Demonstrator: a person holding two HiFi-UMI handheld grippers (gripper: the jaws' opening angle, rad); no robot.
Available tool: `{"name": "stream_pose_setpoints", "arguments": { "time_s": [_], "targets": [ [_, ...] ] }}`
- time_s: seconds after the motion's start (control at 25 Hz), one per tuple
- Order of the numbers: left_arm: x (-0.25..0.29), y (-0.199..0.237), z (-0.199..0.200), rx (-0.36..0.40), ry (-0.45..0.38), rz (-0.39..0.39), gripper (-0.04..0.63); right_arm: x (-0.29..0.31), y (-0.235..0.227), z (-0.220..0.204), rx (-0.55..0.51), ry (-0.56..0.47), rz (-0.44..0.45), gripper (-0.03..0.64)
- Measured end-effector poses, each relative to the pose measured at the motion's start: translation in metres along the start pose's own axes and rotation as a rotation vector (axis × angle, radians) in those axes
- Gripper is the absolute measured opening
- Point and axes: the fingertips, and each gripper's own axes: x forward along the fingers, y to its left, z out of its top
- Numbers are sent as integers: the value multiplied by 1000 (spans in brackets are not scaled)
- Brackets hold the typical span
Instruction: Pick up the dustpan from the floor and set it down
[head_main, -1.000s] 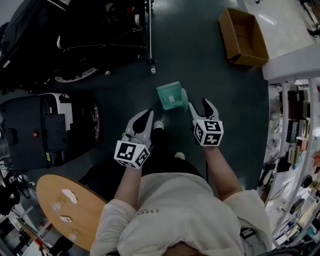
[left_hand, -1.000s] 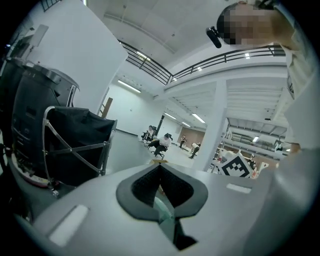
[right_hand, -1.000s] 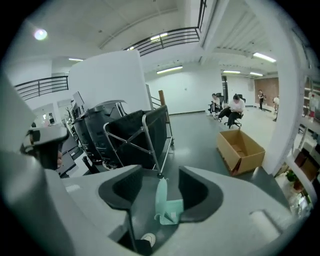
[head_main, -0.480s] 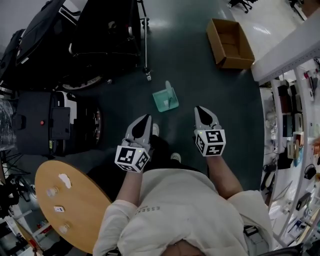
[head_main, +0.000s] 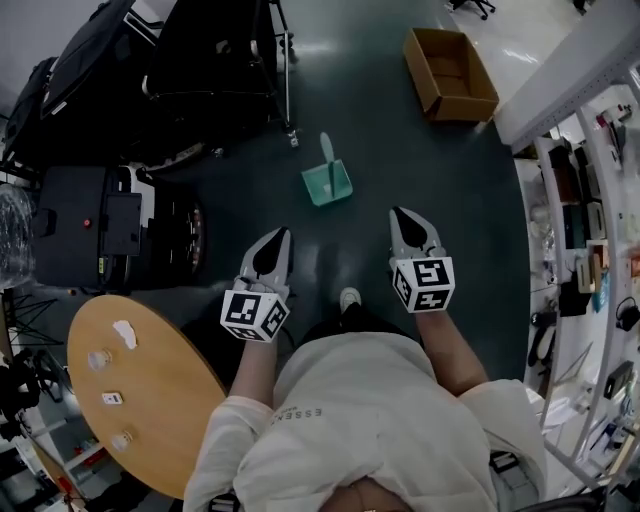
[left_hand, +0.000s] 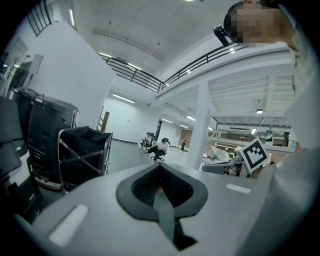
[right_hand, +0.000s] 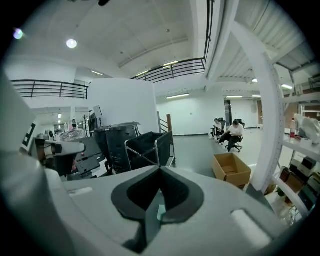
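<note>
The dark grey-green floor (head_main: 420, 220) carries the small teal plastic dustpan (head_main: 328, 182), which sits there alone with its handle pointing away from the person. Beyond the dustpan and to its left stands a black fabric cart on a metal frame (head_main: 200, 70). Further to the dustpan's left, nearer the person, is a black boxy machine (head_main: 100, 225). A round wooden table (head_main: 150, 400) lies well to the dustpan's left and much nearer the person. White metal shelving packed with goods (head_main: 580, 250) runs well to the dustpan's right. An open brown cardboard box (head_main: 450, 72) rests beyond the dustpan, to its right. The left gripper (head_main: 279, 233) hovers on the person's side of the dustpan and to its left, well apart from it, with its jaws clenched together on nothing. The right gripper (head_main: 401, 213) hovers on the same side, to the dustpan's right, likewise apart, its jaws pressed together and empty. A white shoe (head_main: 348, 298) shows nearer the person than the dustpan.
</note>
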Motion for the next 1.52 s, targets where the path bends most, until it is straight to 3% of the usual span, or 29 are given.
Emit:
{"name": "stream_pose_setpoints", "arguments": {
  "time_s": [0.44,0.76,1.52],
  "targets": [
    [-148,-86,-18,-29,-21,-79,15,-137,64,-62,-11,53,4,-9],
    [-232,-102,-30,-45,-36,-54,15,-205,129,-83,-42,42,36,-9],
    [-262,-113,-30,-21,-58,-47,15,-234,168,-62,-97,-29,65,-9]
  ]
}}
